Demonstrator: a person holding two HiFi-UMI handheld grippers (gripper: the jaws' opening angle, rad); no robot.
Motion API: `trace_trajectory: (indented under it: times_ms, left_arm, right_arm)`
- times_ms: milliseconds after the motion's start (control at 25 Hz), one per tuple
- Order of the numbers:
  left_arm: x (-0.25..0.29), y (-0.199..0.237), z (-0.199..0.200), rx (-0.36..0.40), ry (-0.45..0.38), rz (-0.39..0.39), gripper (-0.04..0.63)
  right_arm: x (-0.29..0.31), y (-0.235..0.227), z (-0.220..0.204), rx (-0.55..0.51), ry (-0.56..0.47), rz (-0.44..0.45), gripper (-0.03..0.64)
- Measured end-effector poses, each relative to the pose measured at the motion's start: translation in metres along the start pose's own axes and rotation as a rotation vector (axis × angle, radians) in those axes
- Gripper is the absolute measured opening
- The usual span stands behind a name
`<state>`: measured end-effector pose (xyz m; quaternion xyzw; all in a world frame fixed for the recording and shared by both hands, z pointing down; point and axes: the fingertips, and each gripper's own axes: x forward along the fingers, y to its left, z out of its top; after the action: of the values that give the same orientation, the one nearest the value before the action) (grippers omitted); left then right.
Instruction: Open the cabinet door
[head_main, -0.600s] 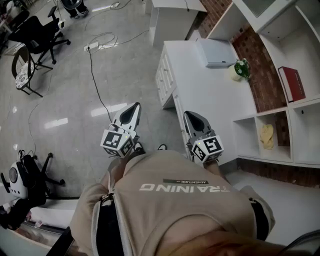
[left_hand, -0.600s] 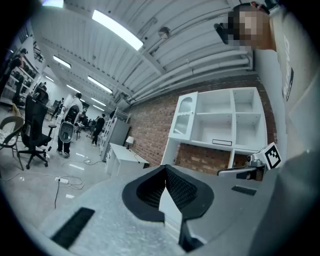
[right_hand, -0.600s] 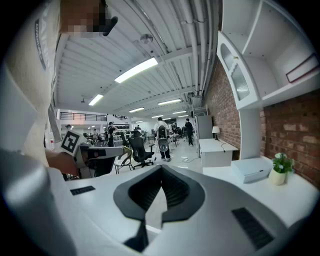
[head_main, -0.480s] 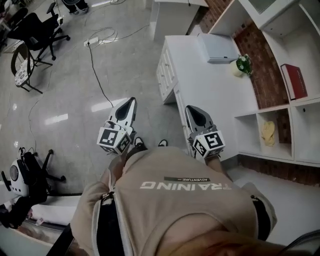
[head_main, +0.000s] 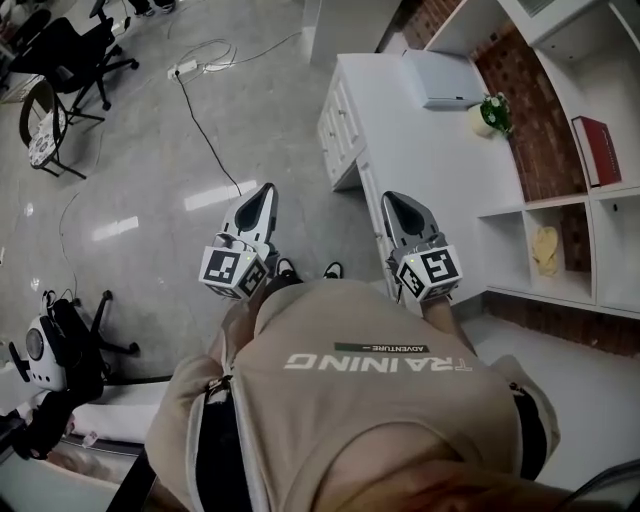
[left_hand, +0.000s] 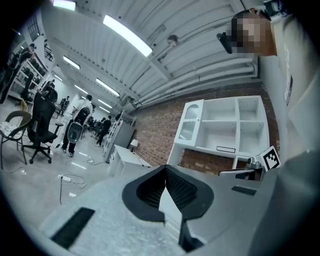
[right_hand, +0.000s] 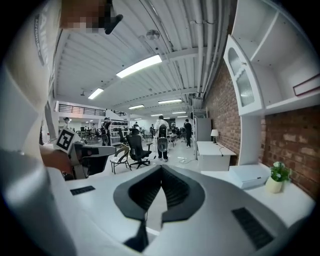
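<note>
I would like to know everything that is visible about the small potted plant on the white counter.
The potted plant is small, with green leaves, some of them pale, in a round cream pot. The pot's material cannot be told. It stands upright on the white counter, close to the brick wall and just beside a flat white box. Nothing but the counter clearly touches it.

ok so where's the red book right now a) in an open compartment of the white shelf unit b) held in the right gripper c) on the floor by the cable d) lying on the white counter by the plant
a: the red book sits in an open compartment of the white shelf unit, above the counter where the potted plant stands.
</note>
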<state>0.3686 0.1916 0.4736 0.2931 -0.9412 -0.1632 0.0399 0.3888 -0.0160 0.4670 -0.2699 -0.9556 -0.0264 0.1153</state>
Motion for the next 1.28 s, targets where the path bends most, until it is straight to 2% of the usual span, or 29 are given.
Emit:
trace_trajectory:
  times_ms: [240, 400, 560, 760, 880, 1000, 1160, 1280]
  left_arm:
    - [0.001, 0.02, 0.003, 0.04, 0.017, -0.062, 0.008]
    - [-0.002, 0.037, -0.007, 0.086, 0.054, -0.069, 0.008]
    - [-0.003, 0.045, -0.013, 0.031, 0.078, -0.06, 0.008]
    - [0.005, 0.055, -0.023, -0.003, 0.1, -0.024, 0.008]
    - [0.03, 0.059, -0.011, 0.016, 0.094, -0.02, 0.008]
    - [0.063, 0.06, 0.017, 0.022, 0.064, -0.037, 0.008]
    - [0.113, 0.064, 0.046, 0.085, 0.049, -0.043, 0.008]
    - [0.147, 0.063, 0.052, 0.032, 0.028, -0.044, 0.008]
  right_arm:
    - [0.012, 0.015, -0.002, -0.008, -0.009, -0.037, 0.014]
    - [0.021, 0.022, -0.018, 0.024, 0.009, -0.075, 0.014]
    - [0.033, 0.025, -0.034, 0.044, 0.064, -0.07, 0.014]
    - [0.071, 0.009, -0.029, 0.052, 0.025, -0.052, 0.014]
    - [0.098, -0.009, -0.021, 0.056, -0.009, -0.026, 0.014]
    - [0.125, -0.032, -0.011, 0.076, -0.048, -0.009, 0.014]
    - [0.156, -0.068, 0.0, 0.115, -0.087, 0.001, 0.014]
    - [0.172, -0.096, 0.001, 0.124, -0.078, 0.014, 0.014]
